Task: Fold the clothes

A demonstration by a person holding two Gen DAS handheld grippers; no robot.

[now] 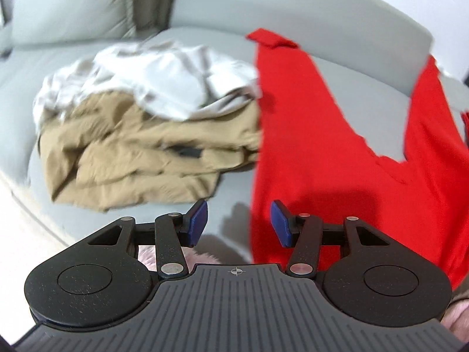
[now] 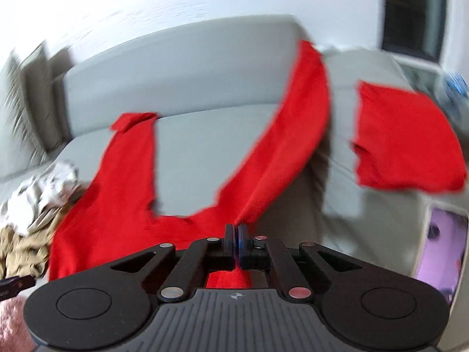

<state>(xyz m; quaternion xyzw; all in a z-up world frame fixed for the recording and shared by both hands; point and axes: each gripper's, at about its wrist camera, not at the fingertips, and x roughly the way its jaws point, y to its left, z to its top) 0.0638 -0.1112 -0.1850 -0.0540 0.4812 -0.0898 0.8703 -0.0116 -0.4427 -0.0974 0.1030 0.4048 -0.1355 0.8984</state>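
A: Both views are blurred. Our right tool (image 2: pixel 235 228) is clenched on the waist edge of the red trousers (image 2: pixel 123 205), pads pressed together with cloth bunched between them and more red showing beneath the linkage.

B: And the left tool (image 1: pixel 239 223)?

A: Released. Pads stand well apart with nothing between them; the trousers' left edge lies just ahead of its right pad.

B: Where do the trousers sit?

A: Spread on the grey sofa (image 2: pixel 190 67) ahead of both tools, legs running away from us in a V. One leg reaches toward the sofa back, its cuff turned over; the other climbs onto the backrest corner.

B: Other cloth?

A: A second red piece (image 2: pixel 407 143) lies ahead and right of the right tool, apart from the trousers. A tan garment (image 1: pixel 140 161) with a pale one (image 1: pixel 152 79) heaped on it sits ahead and left of the left tool.

B: Step in hand?

A: We judge it's laying out, before the first fold. Next calls for the left tool to close on the near waist corner, so we can tension the waistband and bring one leg over the other.
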